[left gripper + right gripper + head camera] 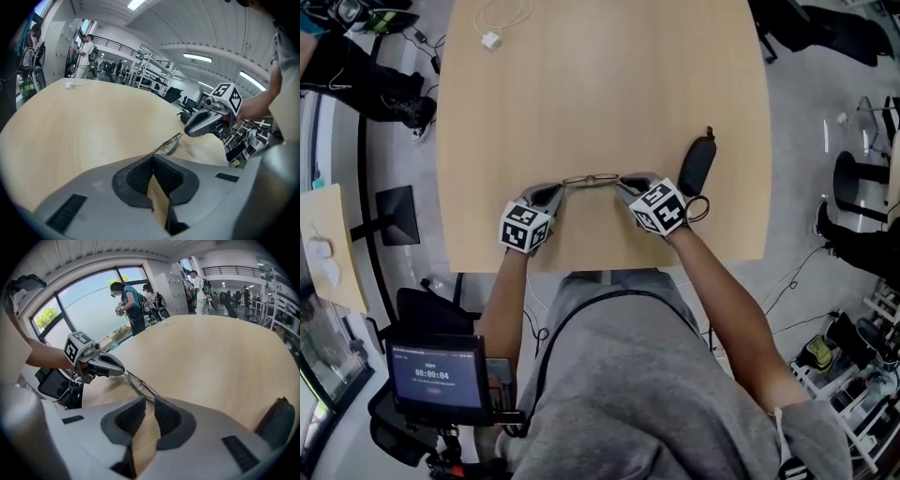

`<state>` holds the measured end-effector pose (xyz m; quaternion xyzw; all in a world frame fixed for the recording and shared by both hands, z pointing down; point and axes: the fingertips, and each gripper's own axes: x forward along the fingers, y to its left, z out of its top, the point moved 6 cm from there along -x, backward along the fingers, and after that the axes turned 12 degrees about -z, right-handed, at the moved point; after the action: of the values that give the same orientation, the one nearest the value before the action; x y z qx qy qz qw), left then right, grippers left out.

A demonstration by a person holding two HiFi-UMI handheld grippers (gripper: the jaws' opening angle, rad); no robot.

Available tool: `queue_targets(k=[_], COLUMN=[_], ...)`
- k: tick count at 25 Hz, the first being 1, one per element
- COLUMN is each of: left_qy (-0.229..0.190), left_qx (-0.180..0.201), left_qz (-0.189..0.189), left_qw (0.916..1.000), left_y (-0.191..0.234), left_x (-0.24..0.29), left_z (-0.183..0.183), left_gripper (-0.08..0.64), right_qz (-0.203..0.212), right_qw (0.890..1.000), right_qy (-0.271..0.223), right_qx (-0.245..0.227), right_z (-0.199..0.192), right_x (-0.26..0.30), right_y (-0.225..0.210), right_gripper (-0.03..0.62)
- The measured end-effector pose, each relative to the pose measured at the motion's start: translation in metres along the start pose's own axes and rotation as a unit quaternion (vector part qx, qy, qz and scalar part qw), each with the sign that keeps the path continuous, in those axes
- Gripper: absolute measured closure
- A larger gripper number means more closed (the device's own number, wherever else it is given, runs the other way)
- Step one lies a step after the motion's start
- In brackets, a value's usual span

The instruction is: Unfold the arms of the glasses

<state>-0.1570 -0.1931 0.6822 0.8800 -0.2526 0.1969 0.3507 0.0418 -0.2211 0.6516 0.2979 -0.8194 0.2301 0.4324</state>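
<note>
Thin-framed glasses (591, 179) lie near the front edge of the wooden table (609, 84), between my two grippers. My left gripper (555, 192) is shut on their left end; in the left gripper view its jaws (153, 158) meet at the tip and the glasses (169, 143) run out beyond them. My right gripper (624, 187) is at the other end. In the right gripper view its jaws (149, 401) stand a narrow slit apart, and the end of the glasses (140, 385) reaches the tips without being pinched.
A black glasses case (696, 166) lies just right of my right gripper, also in the right gripper view (276, 420). A white charger with cable (490, 40) sits at the table's far left. People stand beyond the table's far end.
</note>
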Motion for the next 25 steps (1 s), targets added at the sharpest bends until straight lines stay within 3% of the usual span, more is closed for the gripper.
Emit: queue_targets(k=[6, 14, 19, 25], left_qy=[0.011, 0.004, 0.005, -0.011], left_qx=[-0.002, -0.004, -0.004, -0.033], left_qz=[-0.014, -0.016, -0.027, -0.035], left_qw=[0.9998, 0.9999, 0.9996, 0.9988], left_y=[0.021, 0.014, 0.005, -0.014], left_x=[-0.003, 0.006, 0.014, 0.025], left_z=[-0.009, 0.004, 0.006, 0.001], left_gripper=[0.555, 0.555, 0.555, 0.555], right_qz=[0.004, 0.019, 0.036, 0.039], right_qw=[1.0, 0.998, 0.997, 0.998], right_qy=[0.017, 0.035, 0.038, 0.033], right_qx=[-0.016, -0.051, -0.049, -0.036], right_z=[0.005, -0.001, -0.008, -0.016], right_x=[0.029, 0.019, 0.013, 0.015], right_y=[0.011, 0.007, 0.018, 0.037], right_gripper=[0.516, 0.512, 0.511, 0.512])
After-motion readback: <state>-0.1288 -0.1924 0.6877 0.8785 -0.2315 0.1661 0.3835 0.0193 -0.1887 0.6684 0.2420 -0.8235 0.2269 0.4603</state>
